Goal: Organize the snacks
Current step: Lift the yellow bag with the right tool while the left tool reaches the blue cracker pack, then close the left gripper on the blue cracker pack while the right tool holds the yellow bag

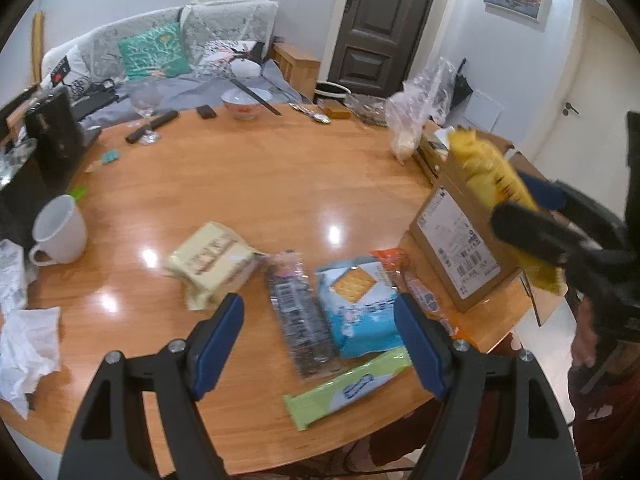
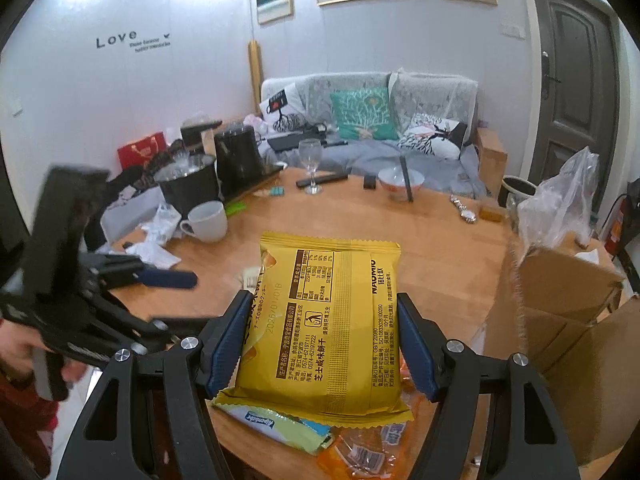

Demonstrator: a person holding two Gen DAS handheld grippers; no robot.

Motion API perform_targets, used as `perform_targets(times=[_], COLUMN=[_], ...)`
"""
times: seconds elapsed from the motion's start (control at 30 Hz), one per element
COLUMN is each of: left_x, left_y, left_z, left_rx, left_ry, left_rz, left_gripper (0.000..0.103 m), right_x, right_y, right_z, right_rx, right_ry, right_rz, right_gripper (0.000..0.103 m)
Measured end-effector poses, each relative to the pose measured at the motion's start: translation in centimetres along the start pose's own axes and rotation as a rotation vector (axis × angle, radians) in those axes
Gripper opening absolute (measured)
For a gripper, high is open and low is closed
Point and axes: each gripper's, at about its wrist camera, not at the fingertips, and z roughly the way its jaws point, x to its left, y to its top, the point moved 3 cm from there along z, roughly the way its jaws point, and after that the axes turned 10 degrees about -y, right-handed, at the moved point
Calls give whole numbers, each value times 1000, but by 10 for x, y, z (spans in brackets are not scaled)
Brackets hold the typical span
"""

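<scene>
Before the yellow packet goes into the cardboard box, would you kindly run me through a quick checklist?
1. Right gripper shut on the yellow packet: ok; both fingers press its sides.
2. Packet lifted off the table: ok.
3. Cardboard box open at the top: ok; flaps stand up.
4. Room inside the box: cannot tell; interior hidden.
5. Left gripper free for the next snack: ok; open over the blue cracker packet.

White mug [image 1: 60,232], wine glass [image 2: 310,160], bowl [image 1: 246,103] on round table [image 1: 260,184]; sofa [image 2: 372,120] behind.
</scene>
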Motion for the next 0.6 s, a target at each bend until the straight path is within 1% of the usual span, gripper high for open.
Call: perform_targets(times=[0.13, 0.23, 0.33, 0.5, 0.6], left_x=[-14, -24, -35, -40, -35], left_y=[0, -1, -1, -4, -7], left_z=[32, 52, 75, 108, 119], left_rx=[48, 83, 120, 166, 182], left_ry=[-17, -31, -6, 43, 67], left_rz=[4, 12, 37, 40, 19], left_gripper=[75, 76, 81, 81, 81], right_x=[-10, -24, -38, -58, -69], right_y=[-1, -4, -7, -10, -14], right_z=[-14, -24, -32, -46, -51], right_rx=[-21, -40, -51, -76, -83], right_ry=[-6, -29, -39, -60, -58], right_rz=[8, 16, 25, 43, 47], right_gripper=[67, 67, 67, 67, 67])
